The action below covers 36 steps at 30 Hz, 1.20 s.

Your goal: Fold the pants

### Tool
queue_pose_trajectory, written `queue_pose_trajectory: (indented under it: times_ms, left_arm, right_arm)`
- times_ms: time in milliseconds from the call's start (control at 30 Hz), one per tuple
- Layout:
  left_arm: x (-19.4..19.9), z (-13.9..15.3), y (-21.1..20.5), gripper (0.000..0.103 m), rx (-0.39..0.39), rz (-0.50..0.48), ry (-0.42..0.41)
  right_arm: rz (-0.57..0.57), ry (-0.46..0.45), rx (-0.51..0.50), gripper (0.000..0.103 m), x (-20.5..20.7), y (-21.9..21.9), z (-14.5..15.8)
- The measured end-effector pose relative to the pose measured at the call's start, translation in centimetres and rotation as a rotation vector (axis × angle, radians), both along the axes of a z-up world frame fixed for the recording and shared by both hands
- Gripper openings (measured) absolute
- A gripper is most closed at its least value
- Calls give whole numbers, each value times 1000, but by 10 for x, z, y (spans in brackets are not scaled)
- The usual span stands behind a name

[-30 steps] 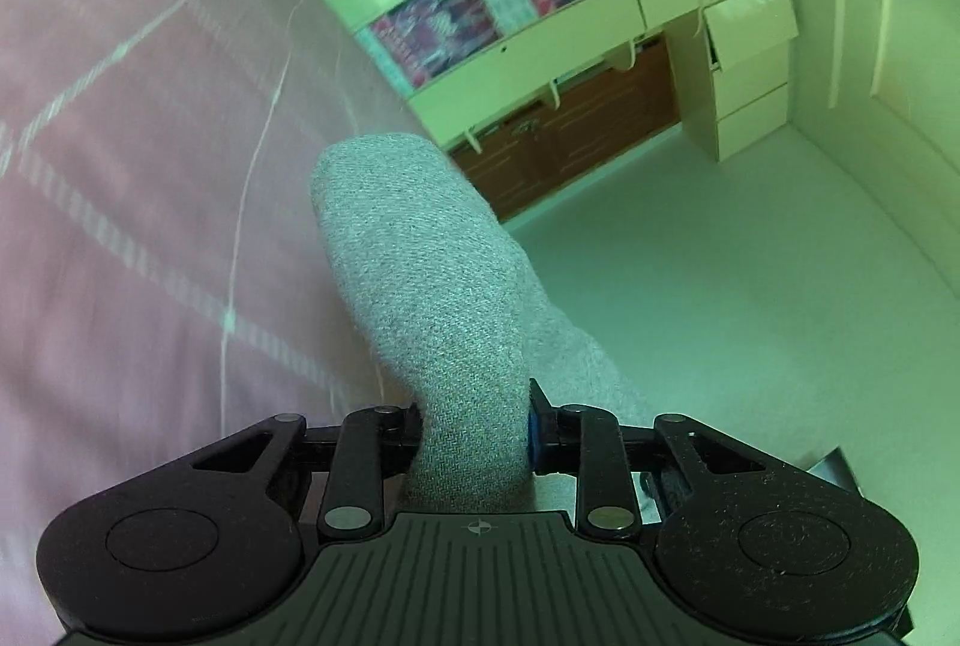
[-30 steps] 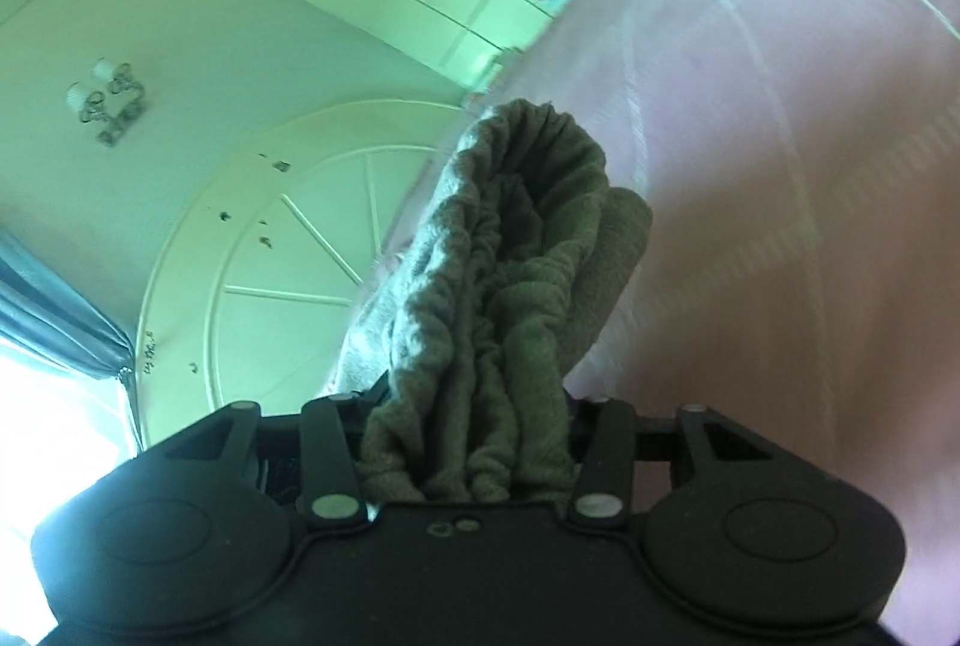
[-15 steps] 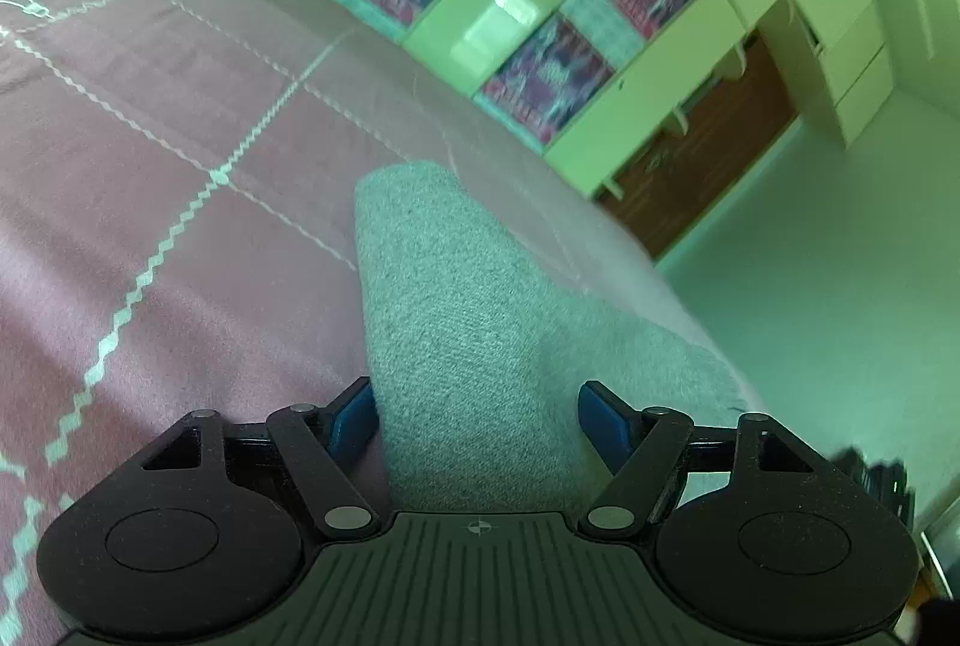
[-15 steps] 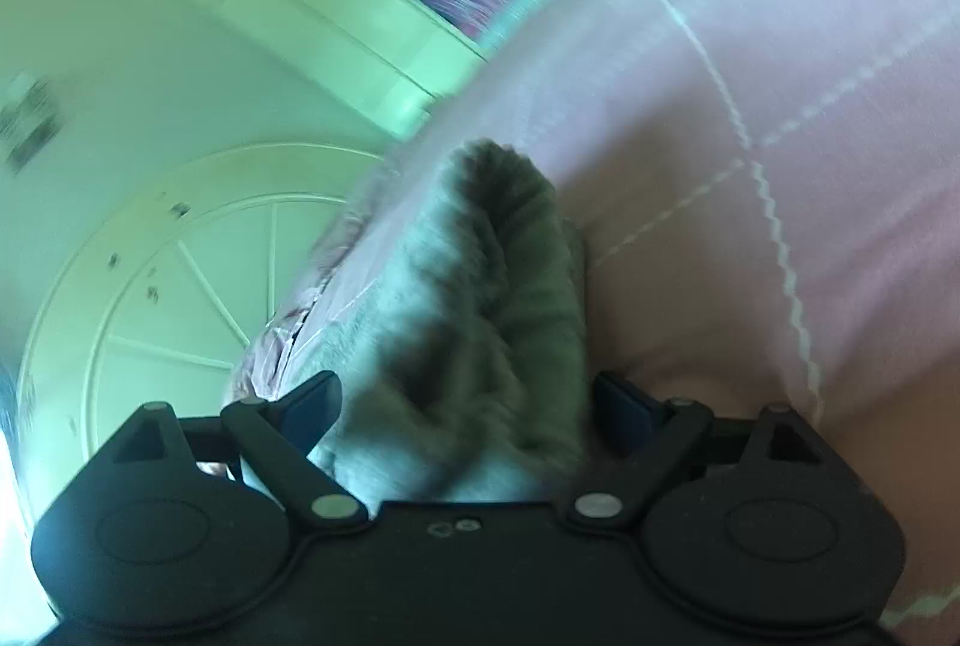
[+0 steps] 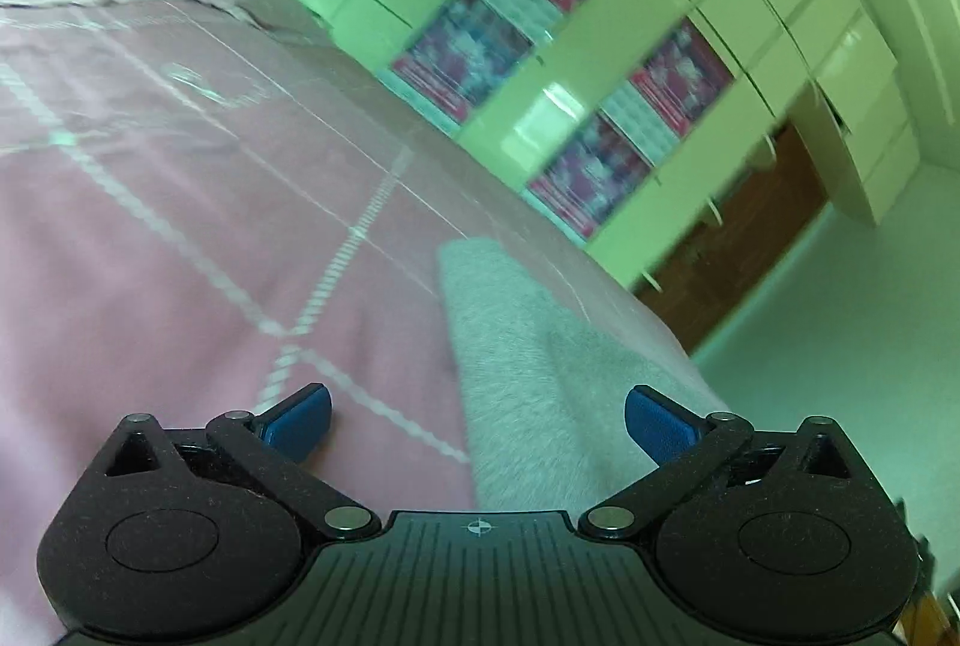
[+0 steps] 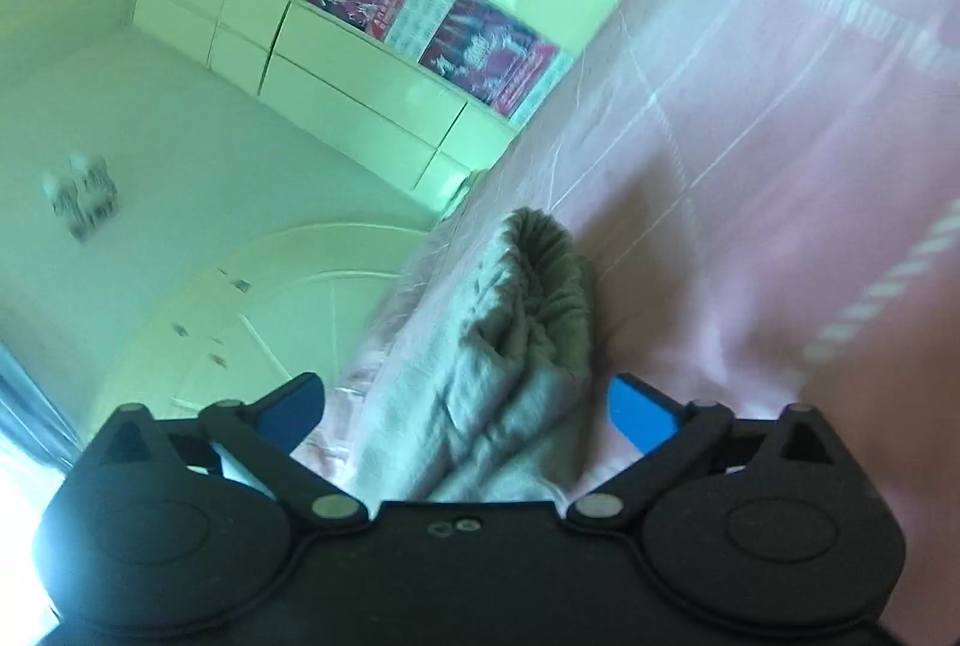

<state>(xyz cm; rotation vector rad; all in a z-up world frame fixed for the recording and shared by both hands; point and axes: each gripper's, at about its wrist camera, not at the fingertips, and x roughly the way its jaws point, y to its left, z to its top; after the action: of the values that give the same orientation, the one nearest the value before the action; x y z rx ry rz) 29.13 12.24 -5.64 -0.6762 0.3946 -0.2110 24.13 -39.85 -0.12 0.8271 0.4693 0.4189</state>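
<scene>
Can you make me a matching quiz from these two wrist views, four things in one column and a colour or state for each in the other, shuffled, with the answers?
Column one:
1. left tongs
2. pants
3. bedspread
4. finger pads

Column two:
A. pink with pale lines
B. blue
C. open, fabric lying between the fingers
D. grey, bunched on the bed

Pairs: 1-C, 2-D, 3-A, 4-B

Black tongs (image 5: 478, 421), blue fingertips (image 6: 639, 415), silver pivots.

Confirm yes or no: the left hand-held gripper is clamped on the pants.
No, the left hand-held gripper is open, its blue fingers spread apart with the grey pants lying loose on the bed between them.
</scene>
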Motion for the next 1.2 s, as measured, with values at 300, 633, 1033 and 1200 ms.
queue_pose_trajectory:
  times_ms: [300, 633, 1033, 1200]
  left_arm:
    - [-87, 2, -2, 103, 126, 165, 67]
    - [-139, 34, -40, 103, 337, 101, 65]
    - [-217, 96, -70, 103, 382, 19, -12]
    - [-246, 118, -85, 103, 385, -1, 17]
  right_arm:
    - [-30, 47, -232, 97, -63, 22, 7]
    - [-28, 37, -409, 95, -118, 55, 30]
    - [-96, -79, -541, 91, -182, 109, 99]
    - [-103, -115, -574, 91, -201, 139, 113]
